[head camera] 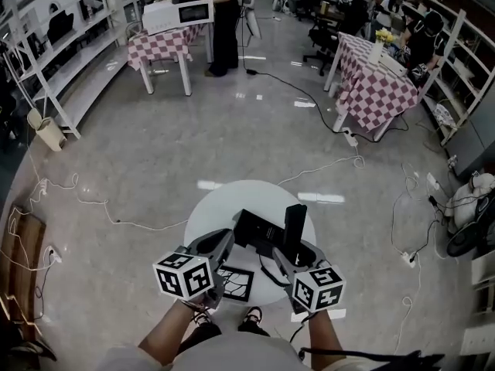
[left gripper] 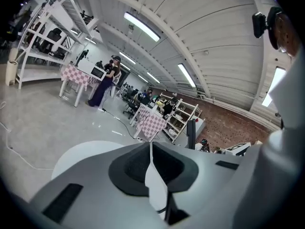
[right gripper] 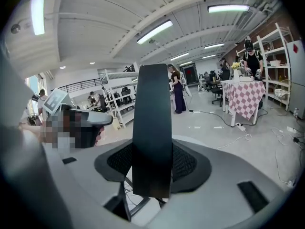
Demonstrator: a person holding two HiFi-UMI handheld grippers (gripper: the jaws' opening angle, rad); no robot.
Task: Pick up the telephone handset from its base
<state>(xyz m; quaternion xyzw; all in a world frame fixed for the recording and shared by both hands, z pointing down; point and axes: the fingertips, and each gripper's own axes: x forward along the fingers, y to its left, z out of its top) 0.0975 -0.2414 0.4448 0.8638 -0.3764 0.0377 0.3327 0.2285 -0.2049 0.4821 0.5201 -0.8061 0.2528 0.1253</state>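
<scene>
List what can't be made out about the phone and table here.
- Head view: the telephone base is partly covered by the handset and the right gripper; its keys are too small to read.
- Head view: the printed card is partly hidden under the left gripper.
- Left gripper view: that gripper's own body hides the base; only the handset's top shows.

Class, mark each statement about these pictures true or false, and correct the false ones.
1. The right gripper is closed on the black handset. True.
2. The left gripper has its jaws wide apart. False: they are together, with nothing between them.
3. The telephone base sits on a checked cloth. False: it sits on the round white table.
4. Tables with checked cloths stand farther back in the room. True.
</scene>
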